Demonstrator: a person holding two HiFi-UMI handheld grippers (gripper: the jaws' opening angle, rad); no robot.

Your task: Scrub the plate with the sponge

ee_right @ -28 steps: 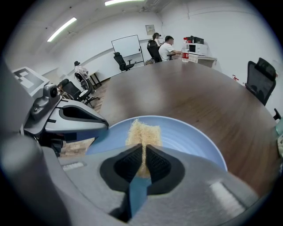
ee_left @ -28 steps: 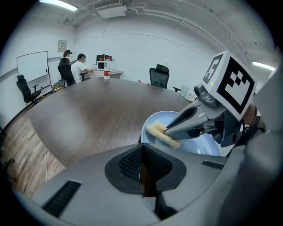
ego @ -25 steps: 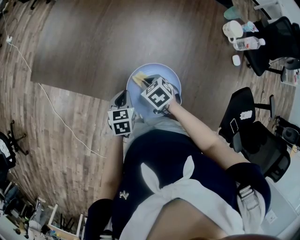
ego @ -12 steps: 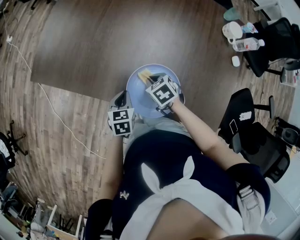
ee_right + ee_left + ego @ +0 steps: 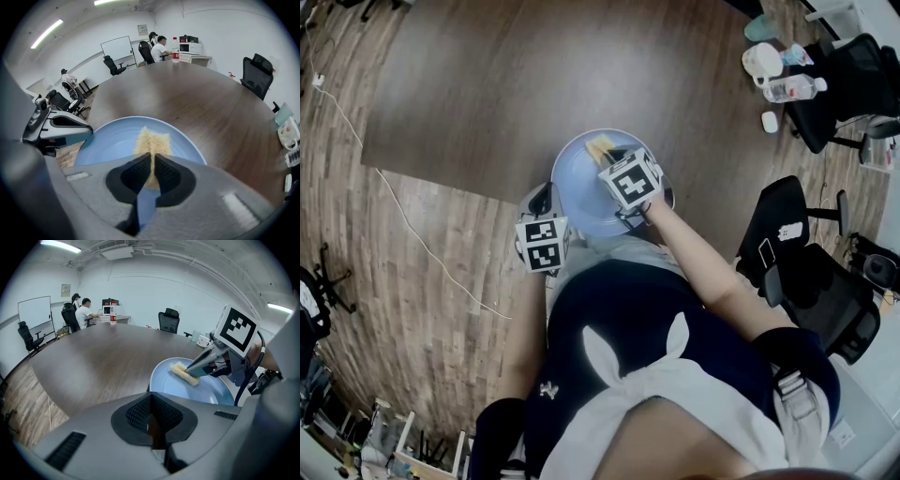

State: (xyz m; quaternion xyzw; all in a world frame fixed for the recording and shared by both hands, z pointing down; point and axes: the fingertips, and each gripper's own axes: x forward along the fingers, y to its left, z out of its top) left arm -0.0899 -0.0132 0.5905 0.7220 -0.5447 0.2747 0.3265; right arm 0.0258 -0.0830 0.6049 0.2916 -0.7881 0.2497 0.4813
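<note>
a light blue plate (image 5: pixel 581 192) sits at the near edge of the dark wooden table (image 5: pixel 506 84), right in front of the person. the left gripper (image 5: pixel 151 401) comes at it from the near left. its jaws are drawn together with only a thin slit between the pads, and they close on the plate's near-left rim. the right gripper view shows its grey fingertips (image 5: pixel 86 132) meeting that rim.

the right gripper (image 5: pixel 152 161) reaches over the plate from the near right, its jaws pinched tight on a yellow sponge (image 5: pixel 152 138). the sponge sticks out past the jaws and lies flat against the inside of the plate, toward its far side.

in the head view the right gripper's marker cube (image 5: pixel 630 183) is over the plate's right half. the left gripper's marker cube (image 5: pixel 542 246) hangs just off the table's near edge, over the plank floor (image 5: pixel 422 309).

near the table's right edge, well apart from the plate, stand a white cup (image 5: pixel 764 61) and a clear bottle (image 5: pixel 792 87). a black office chair (image 5: pixel 811 272) stands beside that edge. a white cable (image 5: pixel 403 211) trails across the floor on the left. beyond the table's far end, a seated person (image 5: pixel 85 314) is near a whiteboard (image 5: pixel 35 312).
</note>
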